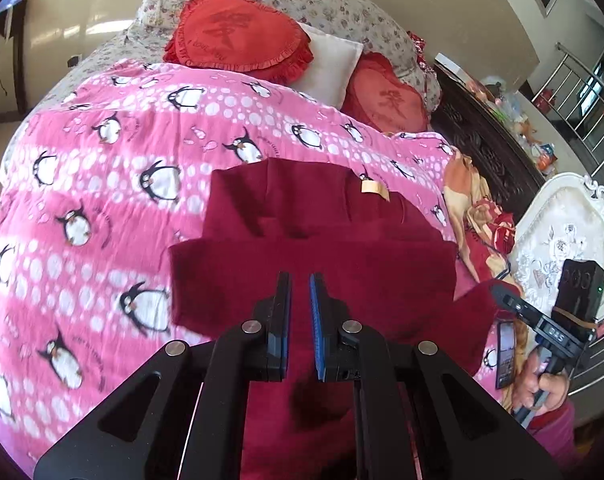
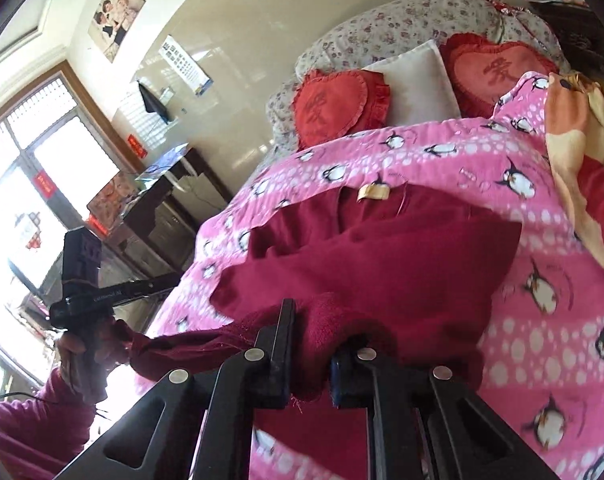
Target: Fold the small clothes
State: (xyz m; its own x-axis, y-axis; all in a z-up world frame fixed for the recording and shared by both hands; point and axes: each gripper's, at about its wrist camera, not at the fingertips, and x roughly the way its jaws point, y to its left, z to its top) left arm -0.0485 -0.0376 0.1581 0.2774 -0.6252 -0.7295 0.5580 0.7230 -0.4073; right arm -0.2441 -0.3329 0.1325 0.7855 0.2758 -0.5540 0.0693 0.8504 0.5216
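On the pink penguin quilt (image 1: pixel 101 184), your right gripper (image 2: pixel 312 320) pinches the dark red garment (image 1: pixel 314 248); your left gripper (image 1: pixel 300 280) hovers slightly parted above it.

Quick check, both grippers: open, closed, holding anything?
Left gripper: open by a narrow gap, nothing between its fingers, above the dark red garment.
Right gripper: closed on a bunched edge of the dark red garment.

Maroon garment (image 2: pixel 366 264) hides the right tool's (image 2: pixel 314 344) fingertips.
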